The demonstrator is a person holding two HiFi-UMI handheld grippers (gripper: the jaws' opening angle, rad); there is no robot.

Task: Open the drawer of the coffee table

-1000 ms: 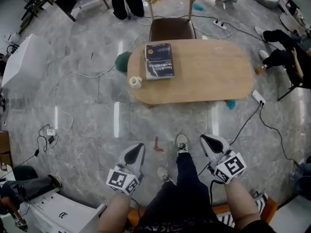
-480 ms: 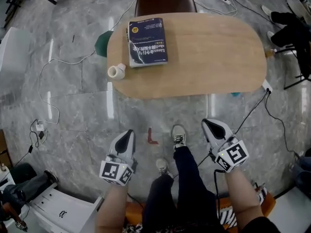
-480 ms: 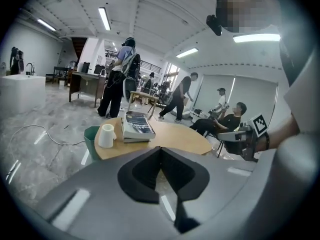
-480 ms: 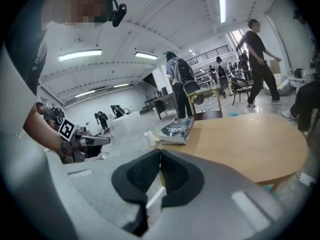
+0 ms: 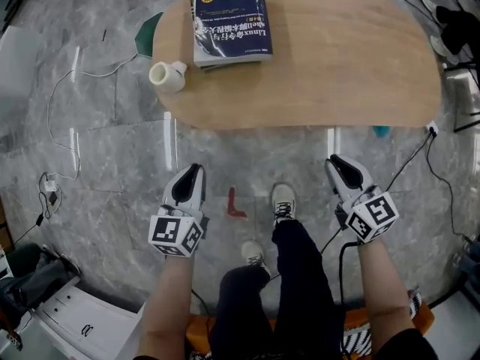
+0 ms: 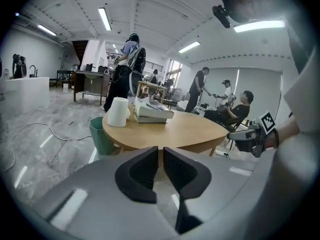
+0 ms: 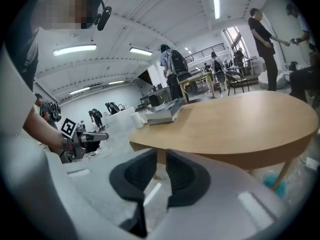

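Note:
The oval wooden coffee table (image 5: 337,58) fills the top of the head view; no drawer front shows in any view. On it lie a blue book (image 5: 229,21) and a white roll (image 5: 166,76). My left gripper (image 5: 189,172) and right gripper (image 5: 339,162) hover over the floor just short of the table's near edge, pointing at it. In the left gripper view the left gripper (image 6: 161,151) has its jaws opening, a narrow gap with nothing in it. The right gripper (image 7: 161,154) is likewise opening and empty, facing the table's rim (image 7: 240,119).
A green bin (image 5: 148,43) stands under the table's left end. White cables (image 5: 67,126) trail over the marble floor at the left. The person's shoe (image 5: 283,201) and legs lie between the grippers. A teal object (image 5: 381,131) sits by the right table leg. People stand behind the table (image 6: 122,64).
The view has closed in on the table, which now looks larger and nearer. Both grippers have come down and forward toward its near edge.

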